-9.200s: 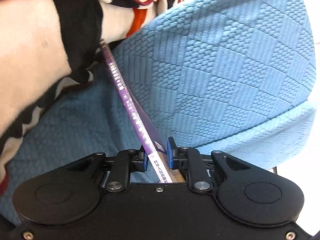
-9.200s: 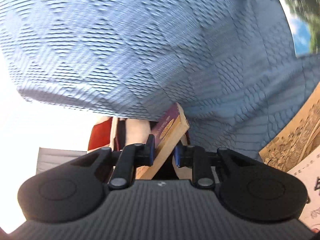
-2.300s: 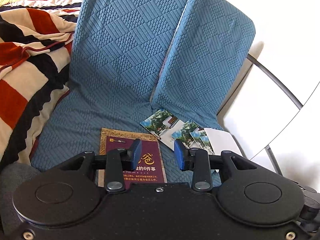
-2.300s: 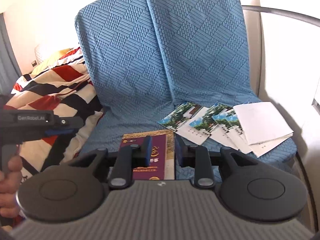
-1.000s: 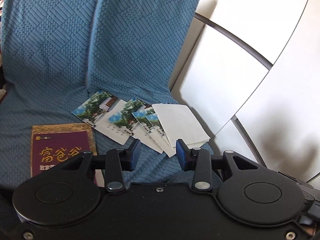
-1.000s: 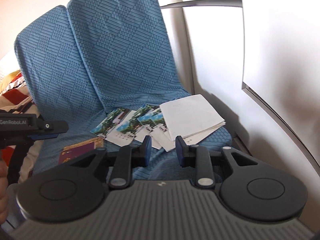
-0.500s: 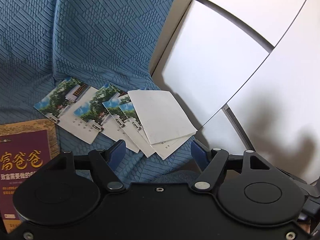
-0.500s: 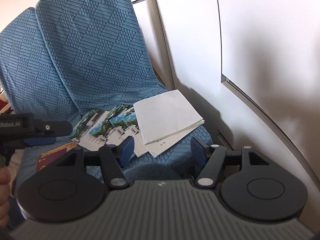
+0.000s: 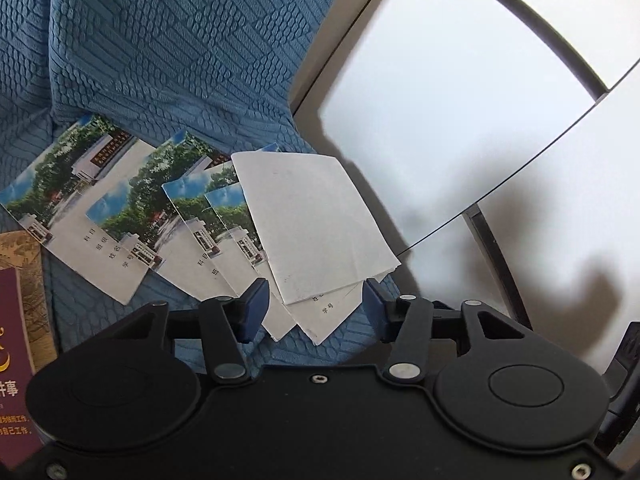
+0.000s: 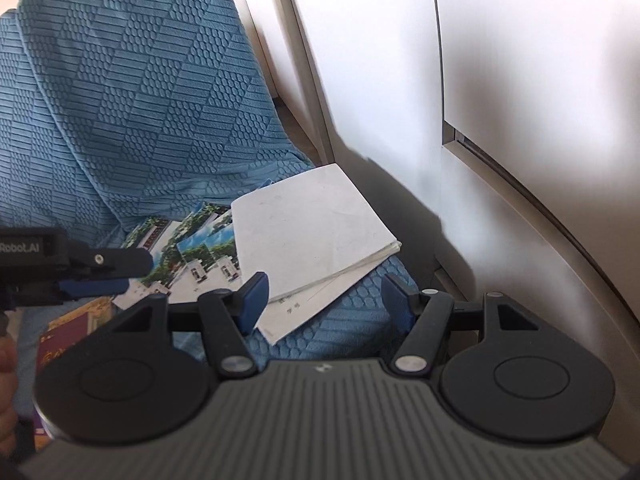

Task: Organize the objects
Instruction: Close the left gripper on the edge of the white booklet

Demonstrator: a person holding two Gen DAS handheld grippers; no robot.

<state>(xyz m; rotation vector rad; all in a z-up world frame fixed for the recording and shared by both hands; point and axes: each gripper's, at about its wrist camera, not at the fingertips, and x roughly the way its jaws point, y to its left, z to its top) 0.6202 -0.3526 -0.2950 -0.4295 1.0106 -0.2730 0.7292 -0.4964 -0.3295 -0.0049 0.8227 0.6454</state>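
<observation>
Fanned booklets (image 9: 132, 216) lie on the blue seat (image 9: 168, 60), a white-backed one (image 9: 312, 220) topmost beside the wall. Left tongs (image 9: 314, 310) are closing, nothing gripped; right tongs (image 10: 324, 300) stand released over the pile's corner

Four thin booklets with a tree-and-building photo cover (image 9: 76, 184) fanned out, overlapping, on the blue textured seat cushion (image 9: 168, 60). One white blank-backed booklet (image 9: 312, 220) on top of the fan's right end, more white pages under it, count unclear. One maroon hardcover book with gold border (image 9: 16, 300), cut off at the left edge. Two blue seat backs visible.
</observation>
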